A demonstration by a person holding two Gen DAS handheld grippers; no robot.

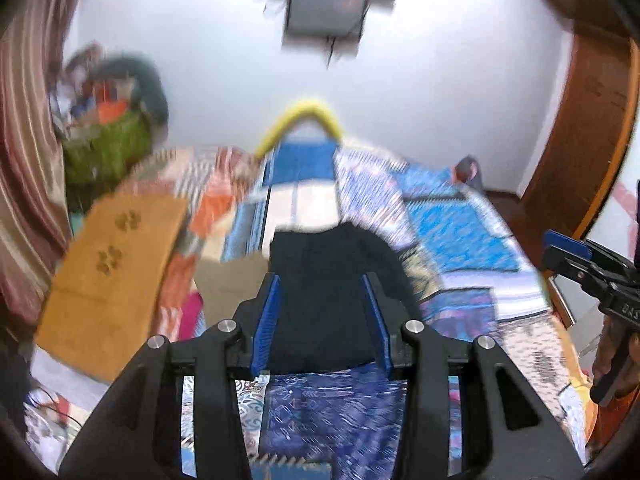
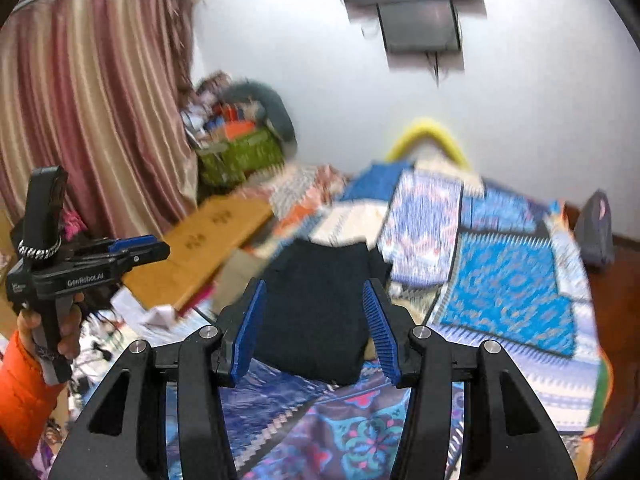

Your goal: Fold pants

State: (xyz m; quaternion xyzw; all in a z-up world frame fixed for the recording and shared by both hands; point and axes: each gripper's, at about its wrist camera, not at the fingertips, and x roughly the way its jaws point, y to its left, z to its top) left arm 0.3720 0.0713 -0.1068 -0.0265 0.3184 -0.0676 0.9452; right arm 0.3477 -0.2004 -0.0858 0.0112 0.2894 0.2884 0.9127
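Observation:
The dark navy pants (image 1: 328, 300) lie in a folded bundle on the patterned bedspread (image 1: 460, 236), seen also in the right wrist view (image 2: 316, 312). My left gripper (image 1: 322, 292) is open and empty, held above the bundle's near side. My right gripper (image 2: 314, 302) is open and empty too, above the bundle. The right gripper shows at the right edge of the left wrist view (image 1: 568, 252). The left gripper shows at the left of the right wrist view (image 2: 136, 248), held by a hand in an orange sleeve.
A brown cardboard box with paw prints (image 1: 108, 276) lies left of the pants. A green basket of clutter (image 2: 240, 156) stands by the striped curtain (image 2: 88, 112). A yellow curved tube (image 1: 304, 120) rises at the bed's far end. A wooden door frame (image 1: 576, 132) is right.

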